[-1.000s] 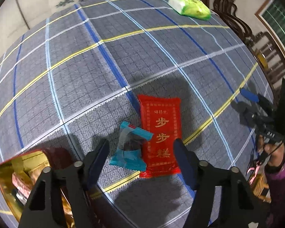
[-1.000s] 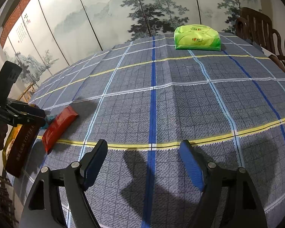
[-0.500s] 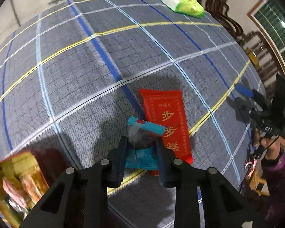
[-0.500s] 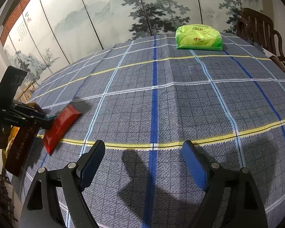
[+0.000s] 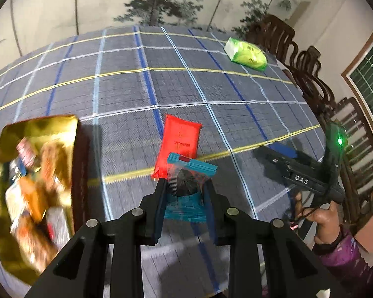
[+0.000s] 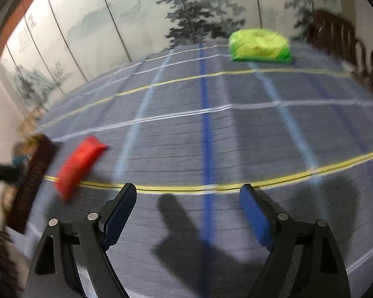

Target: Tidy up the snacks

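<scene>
The left gripper [image 5: 185, 193] was clamped on a teal snack packet [image 5: 189, 193] raised above the plaid tablecloth [image 5: 126, 94], the right gripper [image 6: 187, 213] hung wide and empty, while a red packet [image 5: 179, 144] lay beyond beside the gold tin [image 5: 69, 124] and a green pack [image 5: 246, 54] sat farthest.
</scene>
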